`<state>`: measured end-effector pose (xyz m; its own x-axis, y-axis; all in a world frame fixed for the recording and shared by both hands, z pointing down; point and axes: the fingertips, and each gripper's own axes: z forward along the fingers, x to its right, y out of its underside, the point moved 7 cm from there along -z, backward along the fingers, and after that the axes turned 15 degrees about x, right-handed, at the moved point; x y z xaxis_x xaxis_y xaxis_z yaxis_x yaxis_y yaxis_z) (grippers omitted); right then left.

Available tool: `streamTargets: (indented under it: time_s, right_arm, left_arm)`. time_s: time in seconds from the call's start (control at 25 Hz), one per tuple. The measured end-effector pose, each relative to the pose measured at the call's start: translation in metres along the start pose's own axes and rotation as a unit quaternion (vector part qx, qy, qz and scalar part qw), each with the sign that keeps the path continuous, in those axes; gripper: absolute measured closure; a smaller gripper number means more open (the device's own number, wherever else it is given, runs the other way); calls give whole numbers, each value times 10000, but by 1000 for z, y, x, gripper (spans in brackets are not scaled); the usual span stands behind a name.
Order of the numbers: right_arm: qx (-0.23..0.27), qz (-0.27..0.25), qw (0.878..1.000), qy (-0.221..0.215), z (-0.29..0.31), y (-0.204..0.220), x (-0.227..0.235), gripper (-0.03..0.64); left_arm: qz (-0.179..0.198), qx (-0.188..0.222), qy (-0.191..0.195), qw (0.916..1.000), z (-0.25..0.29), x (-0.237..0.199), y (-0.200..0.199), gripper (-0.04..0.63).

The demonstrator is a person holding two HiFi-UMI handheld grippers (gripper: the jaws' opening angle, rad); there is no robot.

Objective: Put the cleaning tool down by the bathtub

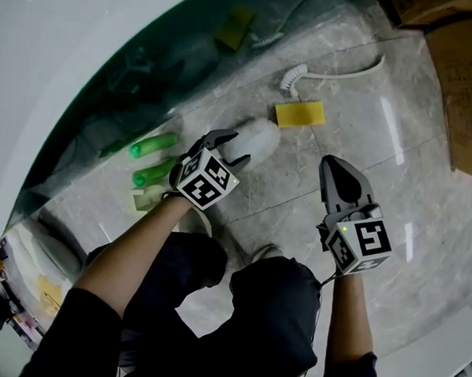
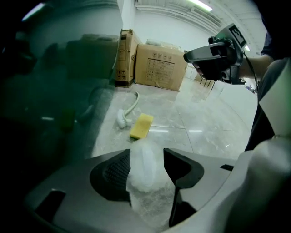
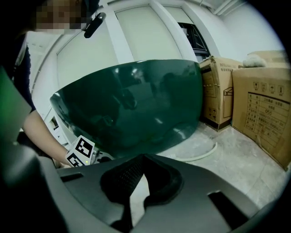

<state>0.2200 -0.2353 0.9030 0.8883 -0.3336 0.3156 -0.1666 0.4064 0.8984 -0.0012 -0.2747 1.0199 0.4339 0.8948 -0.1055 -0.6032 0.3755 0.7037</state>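
Glossy grey floor, boxes along the wall.
Marbled floor tiles [image 1: 426,229] gleaming, streaks of light bouncing off them; brown cardboard boxes [image 2: 159,68] stacked against the white wall [image 2: 182,27]; strip lights [image 2: 200,5] running overhead; tall pale panels [image 3: 145,36] in white frames.

This is looking like a bathroom doubling as storage: a dark green bathtub [image 1: 147,81] is curving across the upper left, marble floor tiles [image 1: 368,144] are gleaming, cardboard boxes [image 1: 468,95] are sitting upper right
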Motion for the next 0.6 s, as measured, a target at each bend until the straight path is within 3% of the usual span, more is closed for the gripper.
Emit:
streamTargets:
  time_s: [0.24, 0.6]
  right_arm:
    - [-108, -10, 9999, 36, -26, -73, -38, 612]
    - [25, -152, 9998, -90, -77, -229, -106, 612]
  left_arm:
    - [90, 219, -65, 9997, -73, 8, -60, 353]
    - [89, 768, -227, 9967, -212, 40, -194, 353]
